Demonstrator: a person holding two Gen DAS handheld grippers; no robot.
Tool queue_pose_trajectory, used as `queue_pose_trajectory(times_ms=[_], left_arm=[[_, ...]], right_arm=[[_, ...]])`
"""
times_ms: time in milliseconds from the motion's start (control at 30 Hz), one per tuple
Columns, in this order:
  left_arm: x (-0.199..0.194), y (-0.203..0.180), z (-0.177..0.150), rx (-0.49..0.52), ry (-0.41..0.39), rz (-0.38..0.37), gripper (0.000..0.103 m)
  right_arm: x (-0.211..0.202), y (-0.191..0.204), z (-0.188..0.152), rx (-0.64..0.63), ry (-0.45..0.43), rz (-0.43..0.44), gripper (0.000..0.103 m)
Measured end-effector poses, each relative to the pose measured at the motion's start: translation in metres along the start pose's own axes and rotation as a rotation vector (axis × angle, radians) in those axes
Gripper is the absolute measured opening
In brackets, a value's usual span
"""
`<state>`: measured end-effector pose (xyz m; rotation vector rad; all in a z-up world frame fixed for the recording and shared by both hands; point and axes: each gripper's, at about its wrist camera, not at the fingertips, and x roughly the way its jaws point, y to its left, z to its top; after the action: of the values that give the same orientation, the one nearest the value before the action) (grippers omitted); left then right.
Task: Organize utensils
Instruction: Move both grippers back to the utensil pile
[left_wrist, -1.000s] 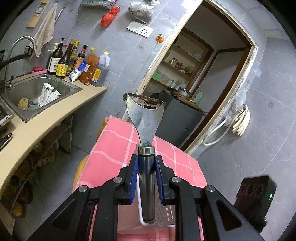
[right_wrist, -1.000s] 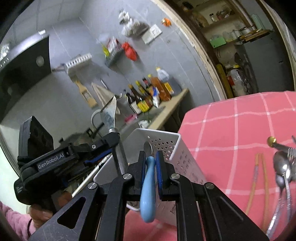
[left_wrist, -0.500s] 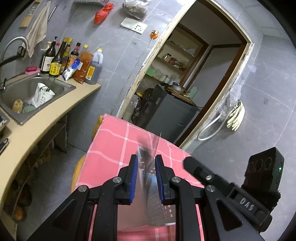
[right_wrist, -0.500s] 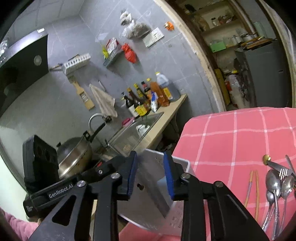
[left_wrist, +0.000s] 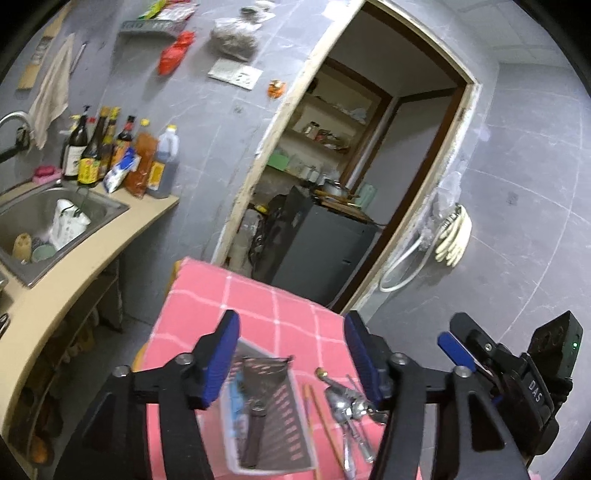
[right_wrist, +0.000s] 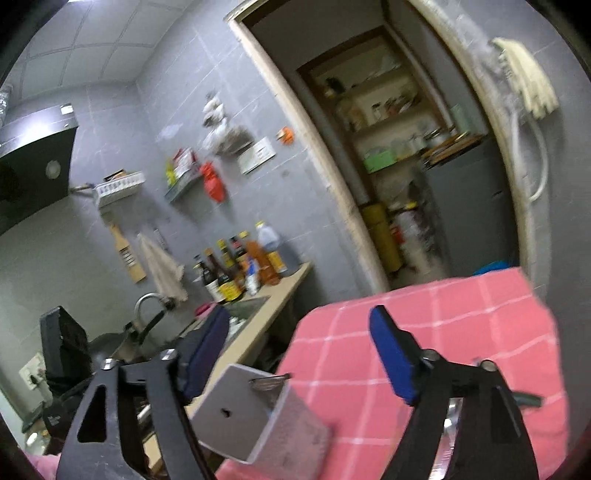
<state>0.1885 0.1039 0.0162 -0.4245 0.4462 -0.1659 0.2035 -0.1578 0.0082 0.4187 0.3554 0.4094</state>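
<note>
While the left wrist view looks down past the left gripper (left_wrist: 291, 354), its blue-padded jaws are opening wide with nothing pressed between them. Below them stands the white perforated plastic utensil caddy (left_wrist: 266, 413) on the pink checked tablecloth (left_wrist: 258, 306), a dark-handled tool now lying inside it. Just beside the caddy on the cloth are a pair of orange chopsticks (left_wrist: 321, 417) and a cluster of steel spoons (left_wrist: 351, 410), not yet sorted. At the frame's right edge the right gripper (left_wrist: 458, 350) shows only in part.

From the right wrist view, the right gripper (right_wrist: 299, 354) is also opening, empty, with the caddy (right_wrist: 258, 413) low between its arms and a metal blade edge (right_wrist: 269, 382) peeking over the rim.

Risks, as I judge them: the caddy sits near the table's corner and looks light, so a finger catching its rim or the protruding blade could tip it off. The loose spoons overlap, so a pinch could lift two or slip.

A second ago each gripper was clamped on a utensil: the left on a metal spatula's handle, the right on a pale blue handle. Both have since let go and lifted away.
</note>
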Motion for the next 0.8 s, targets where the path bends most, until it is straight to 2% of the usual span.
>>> queue_pose_trajectory(times_ms=[67,133,267,500,700,800], left_arm=[[0.005,-0.011,0.000,0.011,-0.002,-0.013,0.073],[0.011,-0.023,-0.001,0.024,-0.001,-0.025,0.077],[0.031,-0.053,-0.007,0.060,0.024,-0.051,0.091],[0.074,-0.093,-0.025,0.125,0.129,-0.069,0.092],[0.123,-0.104,-0.056,0.112,0.283,-0.013,0.092],[0.140,-0.106,-0.071,0.128,0.341,0.030,0.091]], right_arm=[[-0.009,-0.014,0.008,-0.001,-0.003,-0.038,0.084],[-0.018,-0.029,0.014,0.000,-0.004,-0.075,0.089],[-0.028,-0.067,0.024,-0.009,0.030,-0.152,0.090],[-0.011,-0.140,0.024,-0.007,0.197,-0.225,0.090],[0.027,-0.194,0.008,0.025,0.356,-0.211,0.090],[0.047,-0.210,-0.004,0.037,0.424,-0.169,0.089]])
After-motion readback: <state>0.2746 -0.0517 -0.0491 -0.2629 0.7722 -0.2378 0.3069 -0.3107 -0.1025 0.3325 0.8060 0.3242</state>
